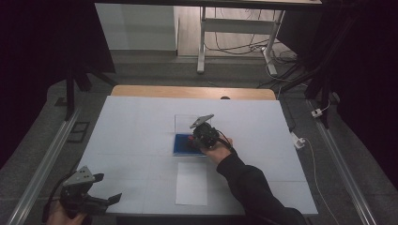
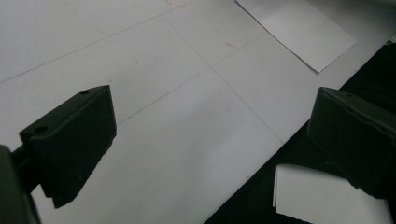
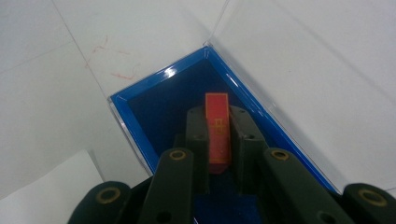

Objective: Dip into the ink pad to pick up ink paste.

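A clear case with a blue-lined tray [image 1: 180,144] [image 3: 154,107] lies at the table's middle, its transparent lid [image 1: 185,124] standing open behind it. My right gripper [image 1: 197,136] [image 3: 218,122] hangs over the blue tray, shut on a small flat red block [image 3: 217,128] with pale markings. The block sticks out past the jaw tips, above the lining. My left gripper [image 1: 109,187] [image 2: 210,135] is at the table's front left corner, open, with nothing between its jaws.
A white paper sheet [image 1: 191,183] [image 2: 299,30] lies on the white table cover [image 1: 141,122] in front of the case. Another white sheet [image 2: 327,198] shows below the table's front edge. Desk legs and cables stand on the floor behind.
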Demonstrator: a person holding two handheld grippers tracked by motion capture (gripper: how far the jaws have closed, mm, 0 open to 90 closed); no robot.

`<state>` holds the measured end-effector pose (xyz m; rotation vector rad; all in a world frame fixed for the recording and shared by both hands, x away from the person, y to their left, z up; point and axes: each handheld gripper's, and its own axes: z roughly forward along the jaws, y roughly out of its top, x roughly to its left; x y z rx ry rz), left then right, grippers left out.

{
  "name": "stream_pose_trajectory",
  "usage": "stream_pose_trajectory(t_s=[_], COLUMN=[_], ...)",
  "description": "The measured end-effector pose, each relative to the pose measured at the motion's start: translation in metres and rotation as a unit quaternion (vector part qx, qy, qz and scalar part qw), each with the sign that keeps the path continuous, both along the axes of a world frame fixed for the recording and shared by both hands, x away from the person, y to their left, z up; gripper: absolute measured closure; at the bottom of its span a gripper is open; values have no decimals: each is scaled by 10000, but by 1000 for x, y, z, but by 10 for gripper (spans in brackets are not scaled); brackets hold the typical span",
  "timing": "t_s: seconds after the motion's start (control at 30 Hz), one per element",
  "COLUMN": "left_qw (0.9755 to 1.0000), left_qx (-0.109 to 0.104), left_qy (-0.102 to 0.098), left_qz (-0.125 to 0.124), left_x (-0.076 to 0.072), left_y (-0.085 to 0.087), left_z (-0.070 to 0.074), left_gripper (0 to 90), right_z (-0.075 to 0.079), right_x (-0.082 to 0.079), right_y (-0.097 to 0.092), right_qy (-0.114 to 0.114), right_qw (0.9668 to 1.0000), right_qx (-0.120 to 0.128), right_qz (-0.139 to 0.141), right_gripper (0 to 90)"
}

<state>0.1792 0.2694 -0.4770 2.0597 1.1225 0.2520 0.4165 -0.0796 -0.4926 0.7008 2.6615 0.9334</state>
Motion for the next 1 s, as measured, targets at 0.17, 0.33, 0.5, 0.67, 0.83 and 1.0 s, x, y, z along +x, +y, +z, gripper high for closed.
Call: stream_pose_trajectory(t_s=[0.17, 0.33, 0.5, 0.67, 0.83, 1.0], left_qw=[10000, 10000, 10000, 10000, 10000, 10000], left_qx=[19, 16, 20, 28, 19, 3], left_qy=[2, 6, 7, 11, 2, -4], left_qz=[7, 7, -1, -8, -11, -2], left_x=[0, 0, 0, 1, 1, 0], left_y=[-1, 0, -1, -1, -1, 0], left_z=[0, 0, 0, 0, 0, 0], left_gripper=[17, 17, 17, 17, 17, 17], right_z=[-1, -3, -3, -4, -4, -3], right_x=[-1, 2, 0, 1, 1, 1], right_y=[0, -3, -2, -4, -5, -4], right_qy=[-16, 56, 22, 75, 89, 88], right_qw=[10000, 9999, 9999, 9997, 9996, 9998], right_qx=[22, 136, 104, 203, 233, 178], right_qz=[-29, -44, -55, -98, -92, -62], right_gripper=[801, 802, 802, 802, 801, 798])
